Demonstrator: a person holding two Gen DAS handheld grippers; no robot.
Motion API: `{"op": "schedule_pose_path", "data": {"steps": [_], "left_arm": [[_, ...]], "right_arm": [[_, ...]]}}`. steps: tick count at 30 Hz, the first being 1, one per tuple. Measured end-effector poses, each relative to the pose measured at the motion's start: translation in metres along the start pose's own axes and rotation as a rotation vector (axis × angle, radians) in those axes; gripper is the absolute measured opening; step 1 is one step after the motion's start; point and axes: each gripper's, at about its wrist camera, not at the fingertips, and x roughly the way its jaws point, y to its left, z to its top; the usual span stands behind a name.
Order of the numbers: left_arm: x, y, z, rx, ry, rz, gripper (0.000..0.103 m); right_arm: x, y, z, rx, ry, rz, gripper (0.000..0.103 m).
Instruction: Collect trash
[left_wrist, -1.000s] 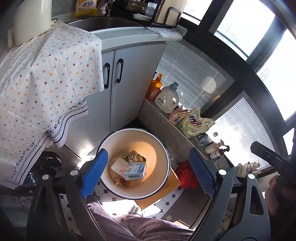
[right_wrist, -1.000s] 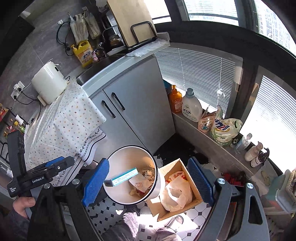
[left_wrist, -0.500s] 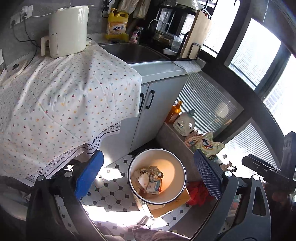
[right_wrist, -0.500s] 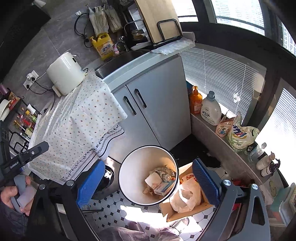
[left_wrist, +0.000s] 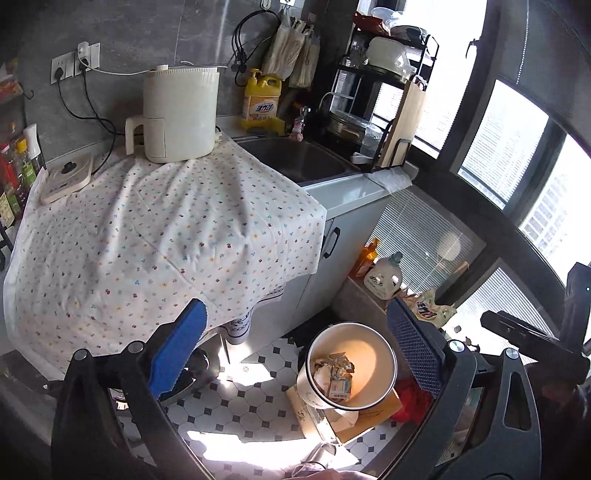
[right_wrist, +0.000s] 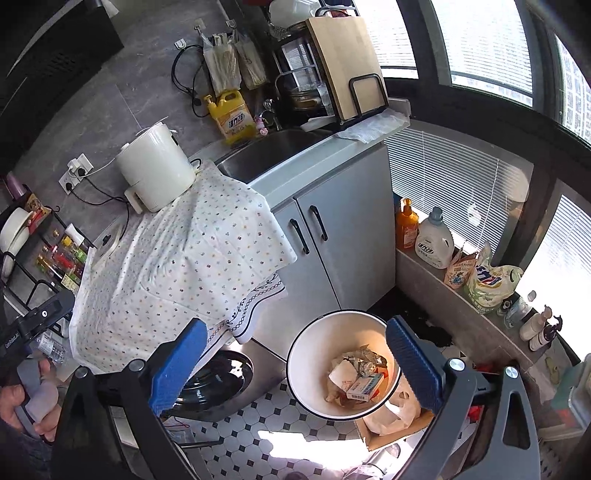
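Observation:
A round white trash bin (left_wrist: 384, 397) (right_wrist: 295, 384) stands on the tiled floor beside the grey sink cabinet (right_wrist: 347, 229). It holds crumpled paper (right_wrist: 364, 360) and a small blue and white box (right_wrist: 365, 386) (left_wrist: 340, 387). My left gripper (left_wrist: 295, 350) is open and empty, high above the floor, left of the bin. My right gripper (right_wrist: 293, 363) is open and empty, above the bin's left rim.
A flowered cloth (left_wrist: 155, 243) (right_wrist: 177, 266) covers the counter, with a white appliance (left_wrist: 177, 114) on it. A cardboard box (right_wrist: 399, 421) with a plastic bag lies by the bin. Detergent bottles (right_wrist: 434, 240) stand on the window ledge. A sink (left_wrist: 295, 158) lies beyond.
Both grippers have risen and pulled back from the bin, so the counter now fills more of each view. The blue box, in mid-air a second ago, lies in the bin.

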Motion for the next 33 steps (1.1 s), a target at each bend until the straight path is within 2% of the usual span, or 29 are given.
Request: {"op": "schedule_pose_path", "data": {"steps": [16,23,33], "left_arm": [[-0.104,0.084,-0.012,0.011,-0.115,0.027,0.097],[-0.131,0.105,-0.020,0.000,-0.156,0.052,0.097],[-0.143,0.124,-0.022,-0.040,-0.195,0.058,0.097]], "right_arm": [[-0.045,0.132,-0.025,-0.080,-0.098,0.050,0.095],[-0.056,0.161,-0.042,-0.093,-0.123,0.077,0.095],[-0.057,0.182,-0.039,-0.122,-0.127,0.068,0.095]]}}
